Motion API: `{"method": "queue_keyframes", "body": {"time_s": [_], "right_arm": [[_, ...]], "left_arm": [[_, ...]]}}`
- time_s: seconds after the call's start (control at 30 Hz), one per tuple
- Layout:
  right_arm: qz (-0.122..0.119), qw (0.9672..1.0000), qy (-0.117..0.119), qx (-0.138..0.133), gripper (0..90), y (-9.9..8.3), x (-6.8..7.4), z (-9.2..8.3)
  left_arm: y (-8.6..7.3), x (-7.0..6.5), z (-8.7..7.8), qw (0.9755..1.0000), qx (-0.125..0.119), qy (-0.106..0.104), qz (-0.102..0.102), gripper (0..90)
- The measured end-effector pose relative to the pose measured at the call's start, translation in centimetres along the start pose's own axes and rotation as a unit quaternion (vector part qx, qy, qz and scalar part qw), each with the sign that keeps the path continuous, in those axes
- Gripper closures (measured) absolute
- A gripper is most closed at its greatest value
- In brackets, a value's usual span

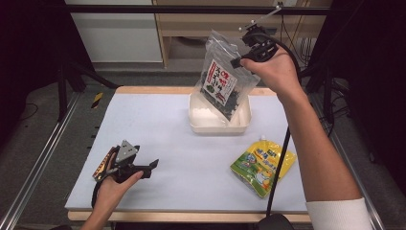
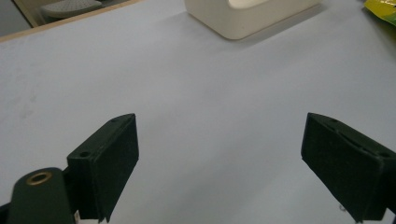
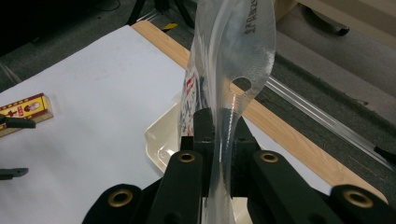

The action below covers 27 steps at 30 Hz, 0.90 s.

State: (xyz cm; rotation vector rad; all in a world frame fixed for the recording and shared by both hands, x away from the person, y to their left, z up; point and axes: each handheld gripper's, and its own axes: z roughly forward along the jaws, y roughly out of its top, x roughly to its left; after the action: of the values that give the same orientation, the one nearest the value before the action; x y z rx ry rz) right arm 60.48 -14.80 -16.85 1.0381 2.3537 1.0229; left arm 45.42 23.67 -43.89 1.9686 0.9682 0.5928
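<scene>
My right gripper (image 1: 238,62) is raised at the back right, shut on the top edge of a clear bag (image 1: 221,85). The bag holds dark flakes and carries a red and white label; it hangs tilted, with its lower end over the white tray (image 1: 198,125). In the right gripper view the jaws (image 3: 218,126) pinch the bag's clear seal (image 3: 233,56) just below its hang hole. My left gripper (image 1: 149,168) rests low near the front left of the mat. Its jaws (image 2: 219,158) are open with only bare mat between them.
A yellow-green spouted pouch (image 1: 262,165) lies flat at the front right. A red and yellow packet (image 1: 102,166) lies under my left hand, at the mat's left edge. The pale mat (image 1: 191,158) covers a wooden table with metal rails on both sides.
</scene>
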Motion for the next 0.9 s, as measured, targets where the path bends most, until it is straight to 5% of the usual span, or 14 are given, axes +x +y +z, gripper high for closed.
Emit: {"method": "queue_keyframes", "body": {"time_s": [0.9], "right_arm": [[-0.019, 0.9997, -0.006, 0.017, 86.0, 1.1, 0.9, 4.4]], "left_arm": [[-0.3, -0.4, 0.3, 0.9999, 0.008, -0.007, 0.010, 11.1]]}}
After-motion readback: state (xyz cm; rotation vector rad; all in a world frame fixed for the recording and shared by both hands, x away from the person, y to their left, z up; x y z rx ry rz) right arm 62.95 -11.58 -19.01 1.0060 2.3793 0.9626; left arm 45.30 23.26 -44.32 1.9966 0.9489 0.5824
